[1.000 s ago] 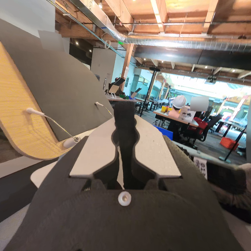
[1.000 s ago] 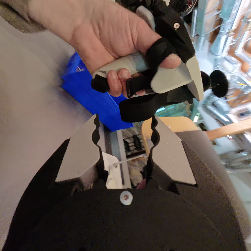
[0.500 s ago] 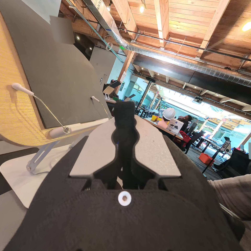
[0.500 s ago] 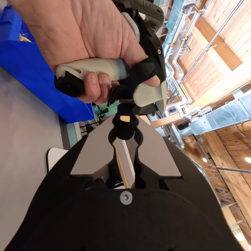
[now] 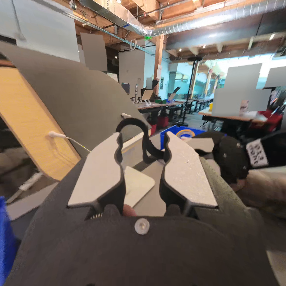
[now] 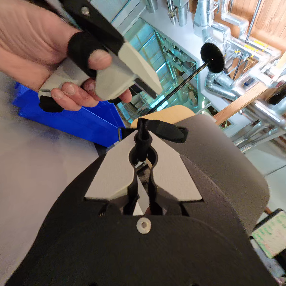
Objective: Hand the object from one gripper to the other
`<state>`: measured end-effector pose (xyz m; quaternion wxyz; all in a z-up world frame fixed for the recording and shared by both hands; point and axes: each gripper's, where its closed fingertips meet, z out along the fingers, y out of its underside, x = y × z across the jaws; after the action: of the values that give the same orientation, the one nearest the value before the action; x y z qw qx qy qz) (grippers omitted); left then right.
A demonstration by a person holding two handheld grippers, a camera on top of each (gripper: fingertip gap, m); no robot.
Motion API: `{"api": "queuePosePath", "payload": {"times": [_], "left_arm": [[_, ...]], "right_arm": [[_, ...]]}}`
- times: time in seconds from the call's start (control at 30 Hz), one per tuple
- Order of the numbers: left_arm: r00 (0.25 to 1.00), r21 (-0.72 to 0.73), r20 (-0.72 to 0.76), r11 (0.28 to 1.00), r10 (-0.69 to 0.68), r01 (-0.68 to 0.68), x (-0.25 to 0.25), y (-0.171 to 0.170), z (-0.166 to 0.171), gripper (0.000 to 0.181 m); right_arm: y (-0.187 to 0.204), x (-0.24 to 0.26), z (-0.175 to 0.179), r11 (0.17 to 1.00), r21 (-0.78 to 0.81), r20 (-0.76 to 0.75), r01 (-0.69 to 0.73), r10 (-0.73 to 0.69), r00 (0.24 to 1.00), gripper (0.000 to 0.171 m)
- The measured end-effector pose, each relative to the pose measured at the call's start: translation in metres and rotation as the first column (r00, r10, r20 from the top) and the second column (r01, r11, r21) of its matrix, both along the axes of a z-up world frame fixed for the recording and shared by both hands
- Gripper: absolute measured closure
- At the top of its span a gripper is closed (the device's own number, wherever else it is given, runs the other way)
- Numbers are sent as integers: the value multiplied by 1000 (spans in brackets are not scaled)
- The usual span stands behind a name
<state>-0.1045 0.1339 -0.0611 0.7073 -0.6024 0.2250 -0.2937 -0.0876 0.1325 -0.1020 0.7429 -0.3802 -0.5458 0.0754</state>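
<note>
The object is a black strap loop (image 6: 167, 131). My right gripper (image 6: 143, 134) is shut on it, with a fold pinched between the tips and the loop sticking out to the right. In the left wrist view the strap (image 5: 146, 148) arches just ahead of my left gripper (image 5: 142, 136), which is open and empty. The strap runs right to the right gripper's grey finger (image 5: 201, 144). In the right wrist view a hand (image 6: 31, 46) holds the left gripper at the upper left. Its grey finger (image 6: 133, 68) is apart from the strap.
A blue bin (image 6: 77, 120) stands on the grey table (image 6: 38, 162) and shows in the left wrist view (image 5: 182, 133). A grey and wood panel (image 5: 77, 100) leans at the left on a white base plate (image 5: 137, 184). Desks and chairs stand far behind.
My left gripper has opened and let go of the strap. My right gripper, open a second ago, shut on the strap and now holds it alone. The two grippers have drawn apart.
</note>
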Motion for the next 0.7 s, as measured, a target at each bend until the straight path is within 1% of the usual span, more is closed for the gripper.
{"api": "queuePosePath", "payload": {"times": [0.07,0.13,0.17,0.2,0.27,0.3,0.4,0.57,0.7], "left_arm": [[987,88,-156,996,37,-24,8,-5,-2,132],[934,190,-346,982,89,-23,19,-12,-8,135],[887,242,-446,970,120,-10,25,-16,-14,138],[822,289,-546,957,161,4,30,-17,-22,140],[665,366,-702,930,255,29,35,-17,-39,143],[622,389,-732,920,279,45,37,-19,-42,147],[574,397,-767,915,287,73,40,-22,-48,148],[426,392,-848,914,315,104,34,-19,-64,147],[345,420,-867,899,359,121,36,-18,-71,147]], "right_arm": [[2,0,-5,998,-58,35,-30,32,999,170],[3,1,-9,995,-93,63,-46,52,997,170],[1,0,-13,991,-116,88,-73,83,993,170],[-4,-1,-16,986,-128,108,-102,116,987,170],[-9,-1,-21,982,-140,157,-129,151,976,171],[-9,0,-26,983,-136,195,-124,150,969,170],[-13,3,-31,976,-152,248,-154,189,950,170],[-19,10,-33,970,-150,303,-190,228,925,170],[-25,14,-44,971,-124,397,-203,236,887,171]]}}
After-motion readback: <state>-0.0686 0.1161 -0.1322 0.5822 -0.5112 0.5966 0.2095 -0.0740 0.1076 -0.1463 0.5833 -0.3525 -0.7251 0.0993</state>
